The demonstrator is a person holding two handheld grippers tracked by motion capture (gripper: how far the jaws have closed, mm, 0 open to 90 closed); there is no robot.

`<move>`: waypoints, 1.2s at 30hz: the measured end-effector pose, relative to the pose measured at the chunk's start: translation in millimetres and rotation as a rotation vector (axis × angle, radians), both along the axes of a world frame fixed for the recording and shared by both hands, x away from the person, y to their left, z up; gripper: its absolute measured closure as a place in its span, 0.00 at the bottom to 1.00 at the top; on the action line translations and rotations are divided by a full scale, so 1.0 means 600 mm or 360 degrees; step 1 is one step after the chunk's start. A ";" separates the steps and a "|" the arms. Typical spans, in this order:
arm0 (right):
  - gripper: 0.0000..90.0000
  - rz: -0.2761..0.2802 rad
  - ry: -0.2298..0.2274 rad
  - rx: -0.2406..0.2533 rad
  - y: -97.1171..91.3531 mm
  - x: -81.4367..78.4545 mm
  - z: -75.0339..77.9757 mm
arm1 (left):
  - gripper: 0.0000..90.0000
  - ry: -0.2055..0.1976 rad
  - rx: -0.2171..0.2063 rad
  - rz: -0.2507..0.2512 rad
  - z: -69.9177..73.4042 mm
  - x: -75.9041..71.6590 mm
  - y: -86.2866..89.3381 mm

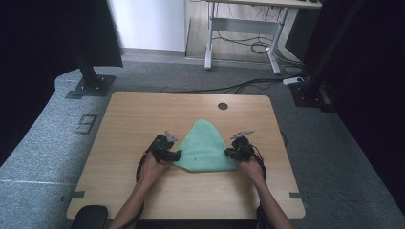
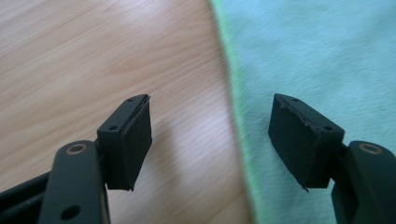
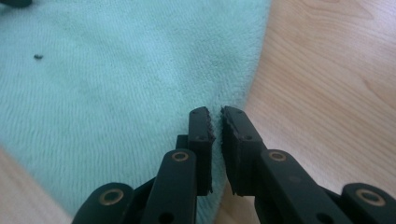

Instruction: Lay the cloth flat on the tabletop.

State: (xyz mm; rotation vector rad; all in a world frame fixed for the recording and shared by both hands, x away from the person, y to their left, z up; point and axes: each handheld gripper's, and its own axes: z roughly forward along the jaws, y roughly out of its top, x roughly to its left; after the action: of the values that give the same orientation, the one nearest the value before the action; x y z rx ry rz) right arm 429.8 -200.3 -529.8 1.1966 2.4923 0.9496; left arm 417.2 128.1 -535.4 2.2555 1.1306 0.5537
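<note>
A light green cloth lies flat on the wooden table, folded into a rough triangle with its point toward the far side. My left gripper is at the cloth's left edge. In the left gripper view the cloth sits under the right pad while the left pad hangs over bare wood, and my left gripper is open and straddles the hem. My right gripper is at the cloth's right edge. In the right gripper view my right gripper stands shut to a thin slit over the edge of the cloth, with no fold seen between the pads.
A round cable hole sits near the table's far edge. A black object lies at the near left corner. Black stand bases and a desk frame with cables are on the carpet beyond.
</note>
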 end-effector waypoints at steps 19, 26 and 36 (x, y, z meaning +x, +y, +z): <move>0.94 0.0011 0.0018 -0.0015 0.013 -0.004 -0.002 | 0.33 0.0049 -0.0074 -0.0072 0.001 0.009 -0.011; 0.96 -0.0017 -0.0141 -0.0014 0.014 0.007 0.068 | 0.33 0.0016 -0.0119 -0.0081 0.018 0.004 -0.002; 0.95 0.0155 -0.0443 0.0062 0.082 -0.008 0.221 | 0.33 -0.0027 -0.0162 -0.0036 0.042 0.004 0.019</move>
State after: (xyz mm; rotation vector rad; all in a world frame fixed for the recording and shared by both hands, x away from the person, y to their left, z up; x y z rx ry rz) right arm 425.1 -151.3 -397.0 0.8898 2.3364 1.1102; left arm 419.8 139.3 -510.4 2.1701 1.0988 0.4943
